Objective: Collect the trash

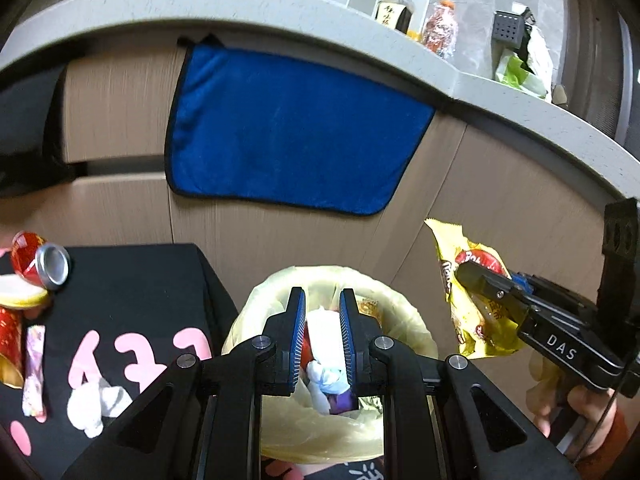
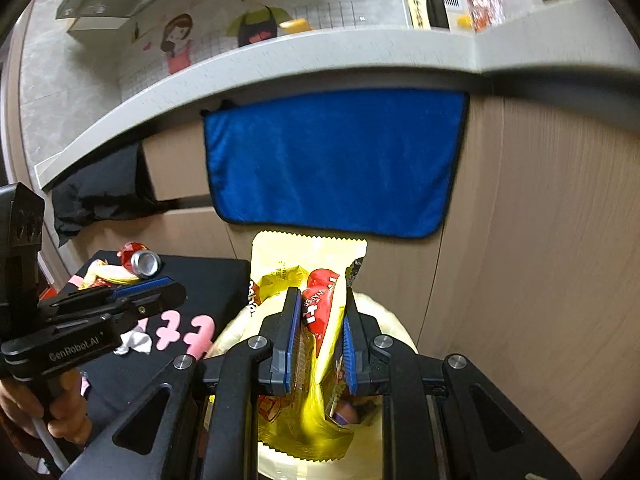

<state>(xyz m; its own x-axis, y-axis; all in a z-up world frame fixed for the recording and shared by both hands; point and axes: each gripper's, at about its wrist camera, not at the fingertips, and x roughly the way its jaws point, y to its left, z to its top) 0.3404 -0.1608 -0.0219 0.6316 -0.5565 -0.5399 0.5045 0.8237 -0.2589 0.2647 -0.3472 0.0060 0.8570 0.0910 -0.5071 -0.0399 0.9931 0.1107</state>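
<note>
While the right gripper (image 2: 320, 340) pinches a yellow snack wrapper (image 2: 310, 280) between its fingers (image 2: 289, 336), the wrapper hangs just above and to one side of the trash bin (image 1: 404, 308), which is lined with a pale yellow bag and already holds white tissue and other scraps. The left gripper (image 1: 322, 340) sits over the bin's mouth, its fingers only a little apart with nothing between them.

The main risk appears to be a miss. In the left wrist view the wrapper is beside the bin's rim rather than over its middle, so letting go now would probably drop it down the side of the bin, against the cabinet. The wrapper is light and crinkly, so it could also cling to a finger pad or drift as it falls. A second risk is a clash, since the two grippers are near each other around the bin and either could knock the rim or tug the liner loose.

Beside the bin, on the black bench (image 1: 160, 280), a crushed red can (image 1: 40, 260), a crumpled tissue (image 1: 96, 404) and more wrappers remain to be collected.
</note>
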